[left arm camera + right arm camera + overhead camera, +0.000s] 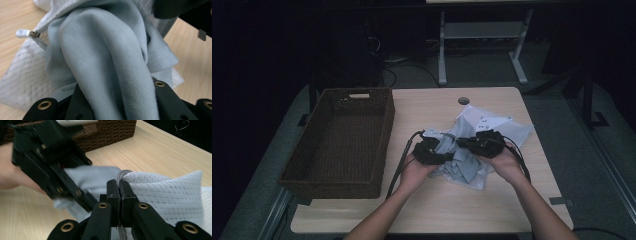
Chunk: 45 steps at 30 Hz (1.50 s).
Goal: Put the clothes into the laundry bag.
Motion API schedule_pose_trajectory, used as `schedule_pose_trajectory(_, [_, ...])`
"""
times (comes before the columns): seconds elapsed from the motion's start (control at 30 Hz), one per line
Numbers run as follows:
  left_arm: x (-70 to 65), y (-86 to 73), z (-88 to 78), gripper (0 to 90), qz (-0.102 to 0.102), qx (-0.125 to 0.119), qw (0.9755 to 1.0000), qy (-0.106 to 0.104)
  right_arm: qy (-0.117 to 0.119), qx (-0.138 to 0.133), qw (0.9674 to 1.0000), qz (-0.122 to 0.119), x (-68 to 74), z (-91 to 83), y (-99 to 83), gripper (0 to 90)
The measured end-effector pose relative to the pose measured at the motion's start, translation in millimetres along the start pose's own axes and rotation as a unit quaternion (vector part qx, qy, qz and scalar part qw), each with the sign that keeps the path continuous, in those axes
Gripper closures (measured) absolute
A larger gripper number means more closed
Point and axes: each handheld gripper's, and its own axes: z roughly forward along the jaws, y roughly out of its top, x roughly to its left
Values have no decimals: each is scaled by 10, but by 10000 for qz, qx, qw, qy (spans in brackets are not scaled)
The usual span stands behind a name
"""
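**Grey garment being worked out of, or into, a white mesh bag**

Nearest the person, at the table's 6 o'clock edge, both forearms come in and meet at the middle of the table (512, 200). The left gripper (432, 151) sits at about 9 o'clock of the cloth pile, the right gripper (484, 141) at about 3 o'clock, the two nearly touching across it.

The right gripper's jaws are pressed together with only a thin seam between them, pinching the edge of the white mesh bag (172, 195) near its zipper opening. The left gripper's jaws stand partly apart with a thick fold of the grey garment (110, 65) bulging up between them; the pads are hidden under the cloth, so I cannot tell whether they press on it. A zipper pull (25, 33) lies at 10 o'clock of that fold in the left gripper view.

By my reading, the step in hand is moving the garment through the bag's mouth while the right gripper holds the mouth steady. The next move calls for a firm bite on the fold and a pull or push along the opening, keeping the mesh edge pinned.

Farther off, at 9 to 10 o'clock, a brown wicker basket (382, 140) waits beside the pile, apart from it.
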Motion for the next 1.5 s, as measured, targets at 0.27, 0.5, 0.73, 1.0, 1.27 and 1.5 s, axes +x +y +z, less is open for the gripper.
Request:
schedule_pose_trajectory(0.27, [-38, -96, 205, 469, 176, 446, 9985, -254, -41, 50, 10000, -14, -10, 2, -15, 873])
schedule_pose_trajectory(0.5, [-38, -92, 65, 251, 533, 581, 9967, -216, -129, 33, 9999, 37, -75, -38, -50, 869])
schedule_pose_trajectory(0.73, [21, -137, -225, 159, 601, 473, 9971, -17, -167, -1, 9998, 138, -135, -75, -70, 870])
schedule_pose_trajectory(1.0, [-53, -423, -449, 129, 701, 617, 9954, 231, -138, -46, 9995, 292, -203, -85, -104, 871])
schedule_pose_trajectory(1.27, [26, -595, -273, 138, 771, 1004, 9912, 390, -62, -214, 9987, 465, -245, -46, -166, 872])
schedule_pose_trajectory(1.5, [64, -600, -214, 222, 825, 1017, 9907, 382, -31, -252, 9987, 437, -261, -19, -196, 872])
